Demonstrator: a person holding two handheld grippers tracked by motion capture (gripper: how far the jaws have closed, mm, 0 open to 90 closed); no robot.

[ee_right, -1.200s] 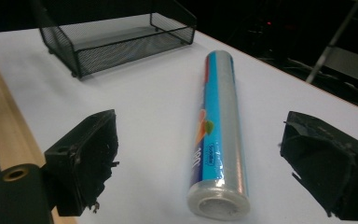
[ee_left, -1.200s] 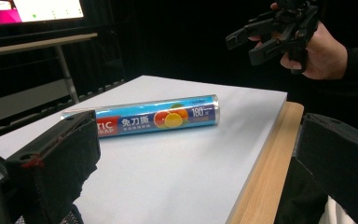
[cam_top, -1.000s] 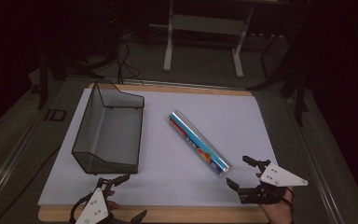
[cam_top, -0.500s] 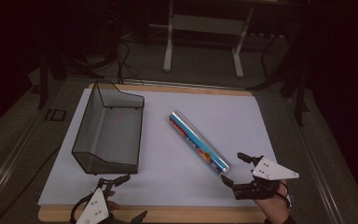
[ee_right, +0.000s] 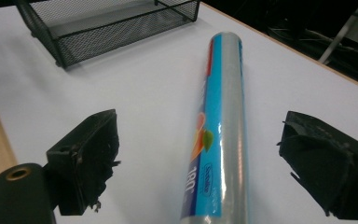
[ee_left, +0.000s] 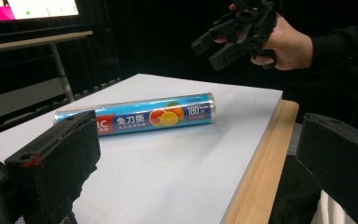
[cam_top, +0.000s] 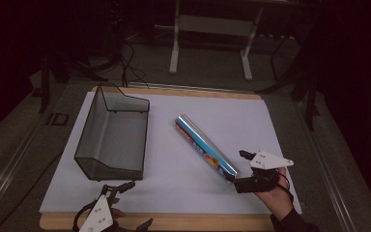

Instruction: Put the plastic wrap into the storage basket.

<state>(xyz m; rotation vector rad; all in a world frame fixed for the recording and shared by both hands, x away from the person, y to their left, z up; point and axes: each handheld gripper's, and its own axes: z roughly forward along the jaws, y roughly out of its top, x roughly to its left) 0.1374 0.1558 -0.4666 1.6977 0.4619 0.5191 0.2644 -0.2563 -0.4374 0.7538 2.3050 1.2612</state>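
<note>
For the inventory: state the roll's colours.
Blue roll with red end, orange fruit print; left gripper view.

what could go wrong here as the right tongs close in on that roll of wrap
1. The roll of wrap is a smooth cylinder lying loose on the white sheet; a pad touching one side first could set it rolling.
2. The right tongs, whose jaws have just been closing a little but stand open around it, are at its very end, so a grip there may let the long roll tip or swing.
3. Carried tilted, it might knock the mesh basket.
</note>
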